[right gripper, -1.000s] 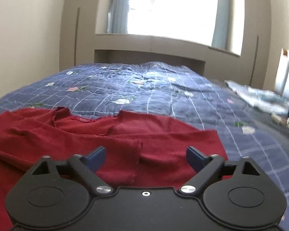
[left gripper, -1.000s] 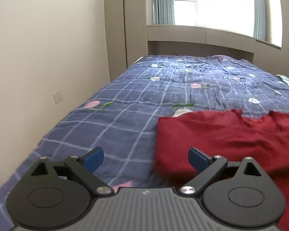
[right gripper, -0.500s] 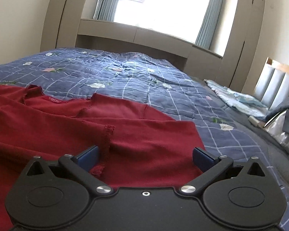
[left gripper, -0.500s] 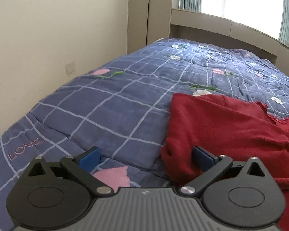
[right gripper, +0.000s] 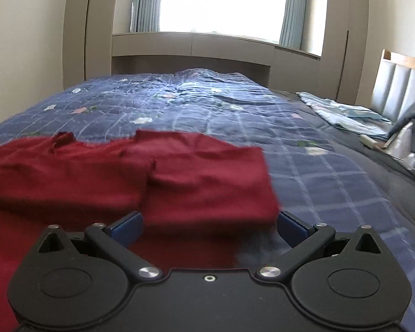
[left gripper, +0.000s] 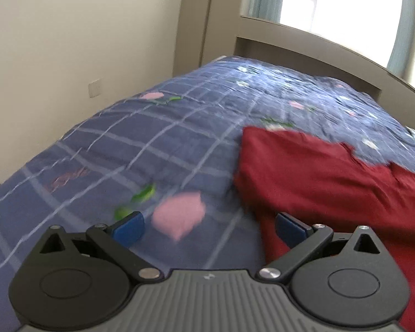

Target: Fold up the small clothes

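Note:
A dark red knit top lies flat on the blue checked quilt, its sides folded inward. It also shows in the right wrist view. My left gripper is open and empty, low over the quilt at the top's left edge; its right blue pad is at the red cloth. My right gripper is open and empty, over the top's right near corner, which lies between the pads.
The quilt covers the whole bed. A beige wall runs close along the bed's left side. Light blue folded cloth, a grey heap and a padded headboard are at the right. Window and ledge at the far end.
Both grippers have pulled back toward the near edge of the top and dropped low. The left view swung left, the right view swung right. Both stay open.

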`<state>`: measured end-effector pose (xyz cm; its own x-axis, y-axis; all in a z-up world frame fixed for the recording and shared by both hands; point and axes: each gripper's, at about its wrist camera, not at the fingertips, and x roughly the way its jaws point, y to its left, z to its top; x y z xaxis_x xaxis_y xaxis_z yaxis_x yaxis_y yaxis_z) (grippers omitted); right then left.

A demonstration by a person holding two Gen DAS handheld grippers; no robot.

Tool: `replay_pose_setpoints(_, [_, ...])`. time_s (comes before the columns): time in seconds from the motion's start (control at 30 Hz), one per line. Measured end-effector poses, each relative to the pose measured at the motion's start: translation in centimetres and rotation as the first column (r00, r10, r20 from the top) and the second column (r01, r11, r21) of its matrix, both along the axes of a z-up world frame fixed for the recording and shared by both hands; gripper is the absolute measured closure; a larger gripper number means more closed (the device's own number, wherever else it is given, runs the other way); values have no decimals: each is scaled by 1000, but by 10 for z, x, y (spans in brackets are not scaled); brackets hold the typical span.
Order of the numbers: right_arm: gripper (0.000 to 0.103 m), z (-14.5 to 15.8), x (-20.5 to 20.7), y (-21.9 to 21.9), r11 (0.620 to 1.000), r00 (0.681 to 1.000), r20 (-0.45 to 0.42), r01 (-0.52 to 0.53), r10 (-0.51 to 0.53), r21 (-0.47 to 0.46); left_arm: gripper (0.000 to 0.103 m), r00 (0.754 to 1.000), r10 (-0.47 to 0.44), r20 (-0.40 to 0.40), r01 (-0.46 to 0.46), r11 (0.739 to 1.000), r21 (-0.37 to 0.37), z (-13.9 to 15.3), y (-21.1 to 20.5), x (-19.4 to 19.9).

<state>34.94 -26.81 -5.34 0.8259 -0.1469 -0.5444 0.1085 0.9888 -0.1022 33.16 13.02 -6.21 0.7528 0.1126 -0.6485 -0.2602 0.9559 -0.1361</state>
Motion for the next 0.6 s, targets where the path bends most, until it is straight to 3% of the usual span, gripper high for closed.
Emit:
replay_pose_setpoints(0.13, [0, -1, -49, -15, 1000, 999, -35, -12, 13, 23, 0, 997, -72, -32, 73, 997, 34, -3, -6, -47])
replay_pose_setpoints(0.33, [0, -12, -116, -18, 999, 998, -67, -22, 18, -48, 0, 990, -128, -55, 130, 990, 47, 1, -18, -106])
replay_pose_setpoints(0.6, [1, -4, -188, -27, 1000, 997, -77, -22, 22, 7, 1, 977, -178, -116, 197, 965, 174, 4, -39, -161])
